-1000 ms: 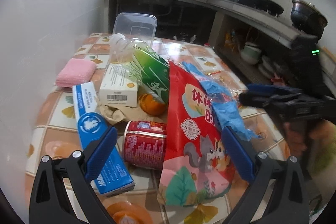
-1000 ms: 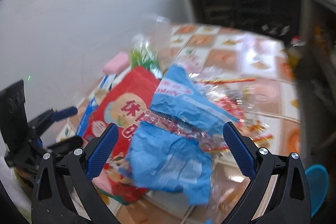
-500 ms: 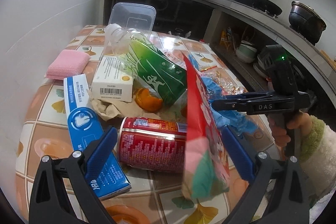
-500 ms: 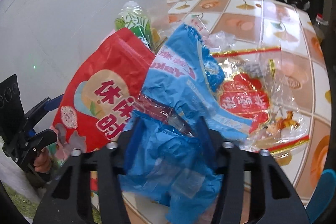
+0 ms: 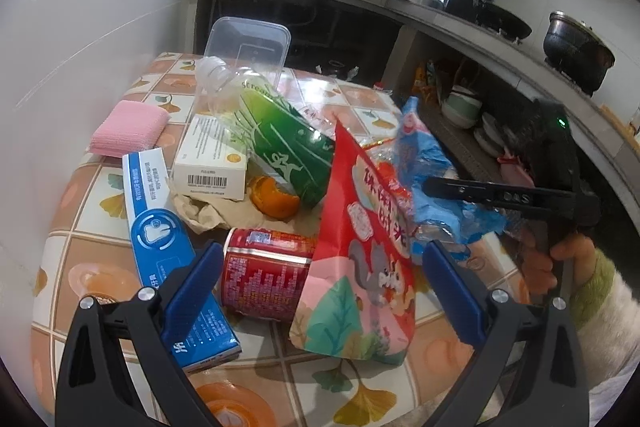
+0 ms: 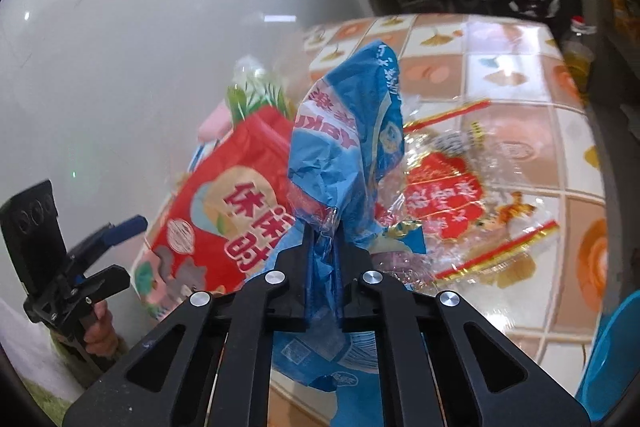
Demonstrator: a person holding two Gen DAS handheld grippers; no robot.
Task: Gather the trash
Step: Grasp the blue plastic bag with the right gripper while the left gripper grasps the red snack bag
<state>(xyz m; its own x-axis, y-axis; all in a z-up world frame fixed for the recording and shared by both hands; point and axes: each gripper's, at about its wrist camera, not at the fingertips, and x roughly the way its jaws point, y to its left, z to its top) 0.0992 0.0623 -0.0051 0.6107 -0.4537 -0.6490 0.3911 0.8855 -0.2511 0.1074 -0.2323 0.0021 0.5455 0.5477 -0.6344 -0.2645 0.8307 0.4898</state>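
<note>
A: What are the right tongs [image 6: 323, 247] doing?

B: Their jaws are closing, and the frames show them pinched on the crumpled blue wrapper [image 6: 352, 131]. In the right wrist view the plastic is squeezed between the two black fingers at lower centre, and the rest of the wrapper stands up above them.

A: And from the other camera?

B: In the left wrist view the right tongs [image 5: 432, 187] come in from the right edge, held by a hand [image 5: 560, 263] in a green-cuffed sleeve. Their tips are buried in the blue wrapper [image 5: 428, 163], right of centre.

A: The left tongs?

B: The left tongs [image 5: 320, 291] are spread wide at the bottom of their own frame, with nothing gripped. A red can [image 5: 266, 273] lying on its side and the lower part of a red snack bag [image 5: 360, 259] sit between the blue pads, untouched as far as I can see.

A: What else lies on the desk [image 5: 92, 239]?

B: A heap of trash on the tiled top. A blue-and-white carton [image 5: 160, 239] runs down the left side, a white box [image 5: 214, 159] is above it with a pink sponge [image 5: 128, 127] to its left, and a green-labelled bottle [image 5: 276, 135] lies tilted at centre. An orange peel [image 5: 276, 201] rests on crumpled brown paper [image 5: 208, 211]. A clear plastic tub [image 5: 248, 47] stands at the far end.

A: Anything near the wrapper?

B: A clear cellophane bag with red and gold print [image 6: 448, 203] lies just to its right in the right wrist view, flat on the desk.
</note>
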